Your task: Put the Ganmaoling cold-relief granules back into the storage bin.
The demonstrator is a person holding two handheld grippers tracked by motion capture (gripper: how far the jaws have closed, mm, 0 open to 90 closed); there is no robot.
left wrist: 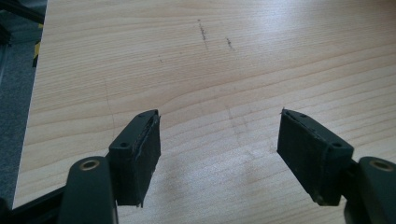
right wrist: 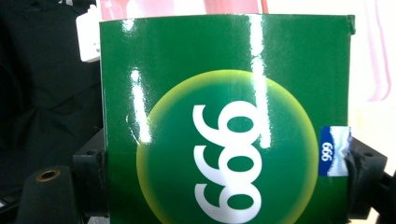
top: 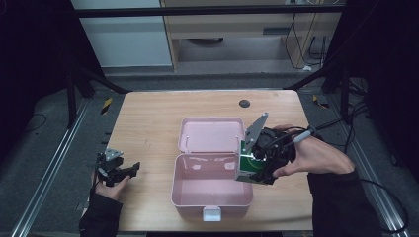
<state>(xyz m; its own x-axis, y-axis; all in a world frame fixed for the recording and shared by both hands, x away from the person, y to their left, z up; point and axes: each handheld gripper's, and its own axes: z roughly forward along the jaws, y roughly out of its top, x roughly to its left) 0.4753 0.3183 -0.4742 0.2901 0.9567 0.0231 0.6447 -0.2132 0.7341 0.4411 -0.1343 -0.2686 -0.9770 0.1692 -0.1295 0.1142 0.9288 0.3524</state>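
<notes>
The high view looks forward and down from above the near edge of the pale wooden counter point(top: 148, 128), taking in its whole top. The left gripper view sits low and close, facing bare wood near the left edge, which both share. The right gripper view presses against a glossy green cardboard box point(right wrist: 224, 121), seen also from above point(top: 251, 169).

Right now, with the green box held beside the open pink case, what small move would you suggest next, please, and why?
Probably ease the right hand-held gripper a little leftward and down, over the pink case's open cavity. It is clamped on the green box, which hangs at the case's right rim rather than inside. The left hand-held gripper is open over bare table.
</notes>
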